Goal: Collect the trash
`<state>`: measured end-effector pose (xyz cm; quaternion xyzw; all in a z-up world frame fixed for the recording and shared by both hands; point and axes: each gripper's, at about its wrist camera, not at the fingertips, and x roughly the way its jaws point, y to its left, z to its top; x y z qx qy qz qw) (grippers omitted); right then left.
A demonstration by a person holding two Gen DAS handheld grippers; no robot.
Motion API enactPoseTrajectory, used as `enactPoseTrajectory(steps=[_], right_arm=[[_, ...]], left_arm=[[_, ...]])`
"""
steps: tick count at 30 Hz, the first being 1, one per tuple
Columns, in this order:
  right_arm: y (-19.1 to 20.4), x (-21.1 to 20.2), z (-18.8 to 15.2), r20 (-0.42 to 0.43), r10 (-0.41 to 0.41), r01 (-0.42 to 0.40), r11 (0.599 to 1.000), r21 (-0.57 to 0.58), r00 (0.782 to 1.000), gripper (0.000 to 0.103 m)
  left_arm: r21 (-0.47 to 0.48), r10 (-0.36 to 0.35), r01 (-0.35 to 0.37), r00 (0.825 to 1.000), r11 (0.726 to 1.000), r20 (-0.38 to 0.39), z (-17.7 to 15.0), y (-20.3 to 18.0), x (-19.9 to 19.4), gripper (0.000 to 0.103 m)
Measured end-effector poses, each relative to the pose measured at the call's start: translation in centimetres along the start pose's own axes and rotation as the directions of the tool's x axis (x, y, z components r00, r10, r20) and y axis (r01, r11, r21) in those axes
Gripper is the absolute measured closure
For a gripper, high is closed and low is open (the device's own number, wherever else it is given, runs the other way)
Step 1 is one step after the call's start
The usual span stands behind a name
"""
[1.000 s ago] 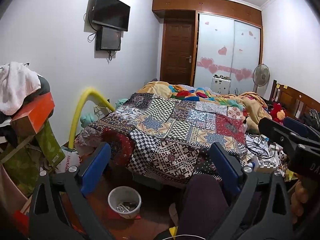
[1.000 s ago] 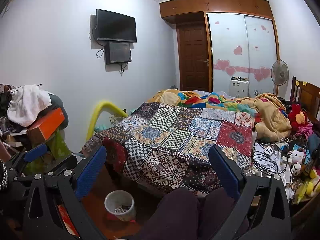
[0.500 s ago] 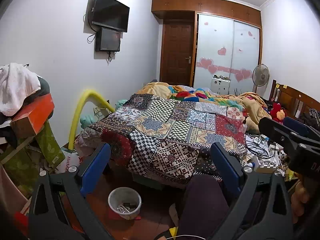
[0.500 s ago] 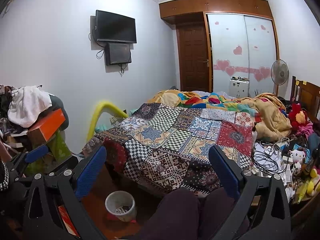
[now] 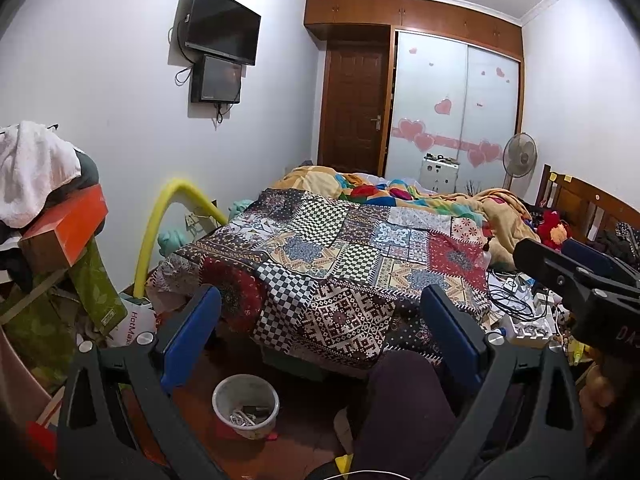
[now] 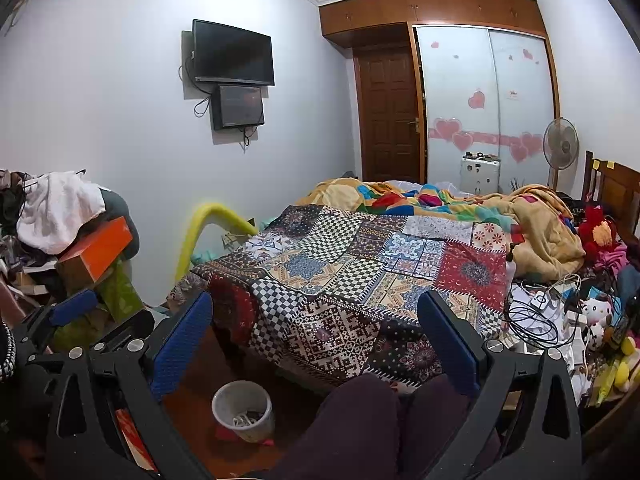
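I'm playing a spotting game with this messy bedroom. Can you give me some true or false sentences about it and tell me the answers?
1. The small white trash bin stands on the floor near the foot of the bed. True.
2. The left gripper is squeezing a piece of trash. False: its jaws are wide apart with nothing between them.
3. The TV on the wall is showing a cartoon. False: its screen is dark.
4. A patchwork quilt covers the bed. True.
5. The right gripper is open. True.
6. The trash bin is empty. False: some bits lie in the bottom.
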<state>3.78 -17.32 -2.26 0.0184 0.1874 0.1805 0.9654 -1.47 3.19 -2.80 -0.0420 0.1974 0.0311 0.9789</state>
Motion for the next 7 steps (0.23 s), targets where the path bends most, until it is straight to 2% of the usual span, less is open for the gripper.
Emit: enactPoseTrajectory(steps=[7], right_arm=[[0.08,0.19,-0.16,-0.005,-0.003,0.003,1.000,0.004,1.000,0.001]], left_arm=[[-0.005,-0.003,0.003,1.000,1.000,-0.006,-0.12,0.15,0.11,0.002]])
